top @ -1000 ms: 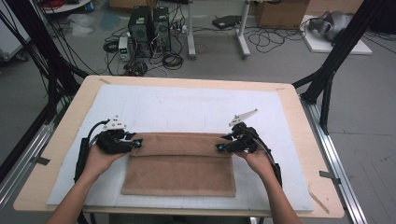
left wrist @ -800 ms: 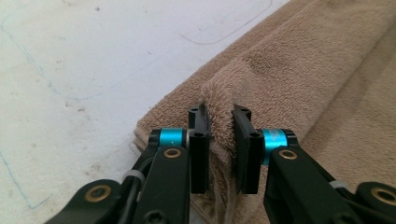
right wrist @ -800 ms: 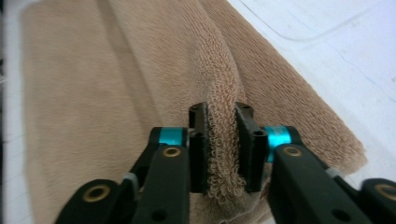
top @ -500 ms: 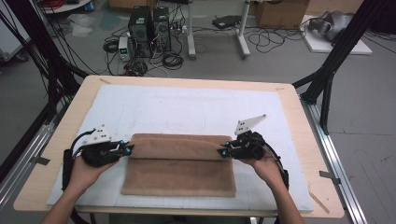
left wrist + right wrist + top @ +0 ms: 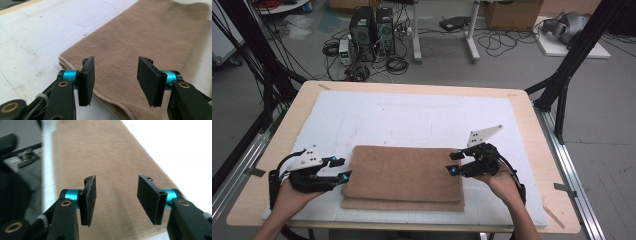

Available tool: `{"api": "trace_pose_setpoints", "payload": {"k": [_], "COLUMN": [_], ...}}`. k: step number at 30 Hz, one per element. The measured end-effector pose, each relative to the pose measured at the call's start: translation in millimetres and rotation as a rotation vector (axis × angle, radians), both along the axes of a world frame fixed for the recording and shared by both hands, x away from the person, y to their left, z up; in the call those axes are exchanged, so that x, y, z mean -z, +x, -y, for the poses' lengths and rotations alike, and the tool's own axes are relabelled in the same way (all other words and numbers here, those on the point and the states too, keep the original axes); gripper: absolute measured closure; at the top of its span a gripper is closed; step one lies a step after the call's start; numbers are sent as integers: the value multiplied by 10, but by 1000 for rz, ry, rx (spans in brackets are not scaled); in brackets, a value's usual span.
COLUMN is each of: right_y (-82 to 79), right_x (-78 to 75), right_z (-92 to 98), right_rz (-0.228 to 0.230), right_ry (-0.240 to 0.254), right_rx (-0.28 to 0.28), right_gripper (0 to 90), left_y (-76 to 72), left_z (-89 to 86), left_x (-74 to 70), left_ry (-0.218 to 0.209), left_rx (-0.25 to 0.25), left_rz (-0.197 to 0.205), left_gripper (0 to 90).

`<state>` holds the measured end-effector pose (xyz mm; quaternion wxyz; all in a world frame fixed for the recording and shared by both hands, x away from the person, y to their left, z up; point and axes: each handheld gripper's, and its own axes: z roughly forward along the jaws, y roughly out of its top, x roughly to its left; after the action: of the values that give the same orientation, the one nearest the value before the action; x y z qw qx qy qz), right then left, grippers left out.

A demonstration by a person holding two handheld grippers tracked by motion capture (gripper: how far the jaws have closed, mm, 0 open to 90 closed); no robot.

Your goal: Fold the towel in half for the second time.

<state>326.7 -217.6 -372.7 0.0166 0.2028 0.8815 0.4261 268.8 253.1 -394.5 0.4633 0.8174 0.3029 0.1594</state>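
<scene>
The setting was a robotics lab or test workshop: a wooden table topped with a white mat stood inside a black metal frame, while computer towers, tangled cables and cardboard boxes crowded the bare grey concrete floor behind it.

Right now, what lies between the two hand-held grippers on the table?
The folded brown towel spans the stretch between the left hand-held gripper and the right hand-held gripper, as the high view shows.
</scene>
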Motion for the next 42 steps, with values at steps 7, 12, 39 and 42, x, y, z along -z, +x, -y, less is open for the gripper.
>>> {"api": "trace_pose_setpoints", "payload": {"k": [7,12,39,42], "right_y": [328,431,498,562], "right_x": [215,344,379,241], "right_z": [-29,-58,-44,-47], "right_rz": [4,-14,-5,35], "right_ry": [-106,-143,-126,-126], "right_rx": [149,186,219,252], "right_gripper": [380,352,767,767], "left_y": [371,618,803,881], "left_z": [118,159,164,202], "left_x": [143,304,364,216], "left_ry": [24,27,-33,-33], "left_rx": [-128,-122,-175,-188], "left_rz": [17,-78,-59,-20], "left_gripper": [462,440,799,801]}}
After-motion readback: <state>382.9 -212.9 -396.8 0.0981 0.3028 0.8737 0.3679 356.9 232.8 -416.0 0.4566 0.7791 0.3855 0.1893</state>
